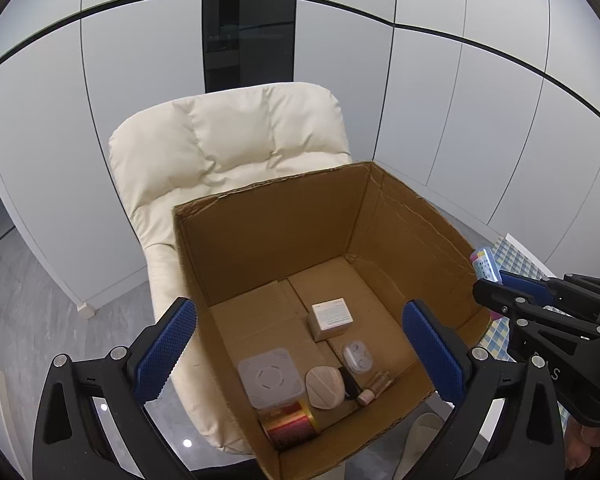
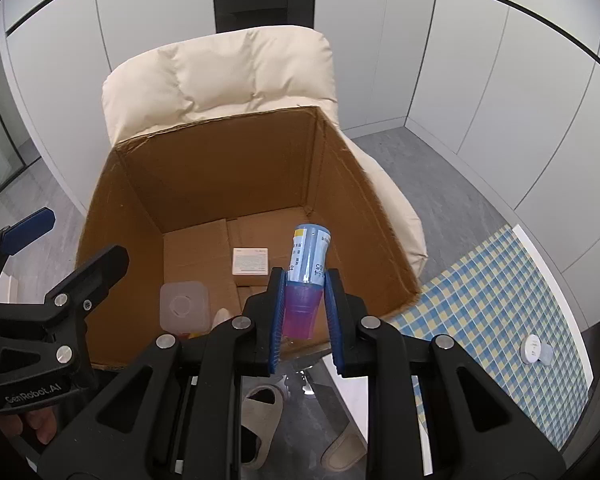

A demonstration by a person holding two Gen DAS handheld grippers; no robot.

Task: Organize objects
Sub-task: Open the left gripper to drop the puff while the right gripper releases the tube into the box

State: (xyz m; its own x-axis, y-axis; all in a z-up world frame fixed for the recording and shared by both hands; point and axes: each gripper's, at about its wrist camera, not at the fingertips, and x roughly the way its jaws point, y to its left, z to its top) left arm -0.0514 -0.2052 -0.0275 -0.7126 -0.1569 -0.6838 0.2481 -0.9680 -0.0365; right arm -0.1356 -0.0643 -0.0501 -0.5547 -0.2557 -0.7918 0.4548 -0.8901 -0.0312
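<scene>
An open cardboard box (image 1: 284, 216) (image 2: 204, 152) stands on a cream chair. In it lie a small white carton (image 1: 331, 317) (image 2: 251, 261), a square white device (image 1: 271, 377) (image 2: 184, 307), a beige pad (image 1: 325, 387), a clear case (image 1: 357, 356), a small vial (image 1: 374, 388) and a red-gold can (image 1: 291, 424). My left gripper (image 1: 300, 356) is open and empty above the box's near side. My right gripper (image 2: 305, 308) is shut on a blue bottle with a purple cap (image 2: 306, 276), held over the box's near right edge; it also shows in the left wrist view (image 1: 485, 264).
The cream padded chair (image 1: 228, 140) (image 2: 220, 76) backs against white wall panels. A blue-yellow checked cloth (image 2: 492, 300) covers a table at the right, with a small white round item (image 2: 534, 350) on it. Slippers (image 2: 260, 412) show on the grey floor below.
</scene>
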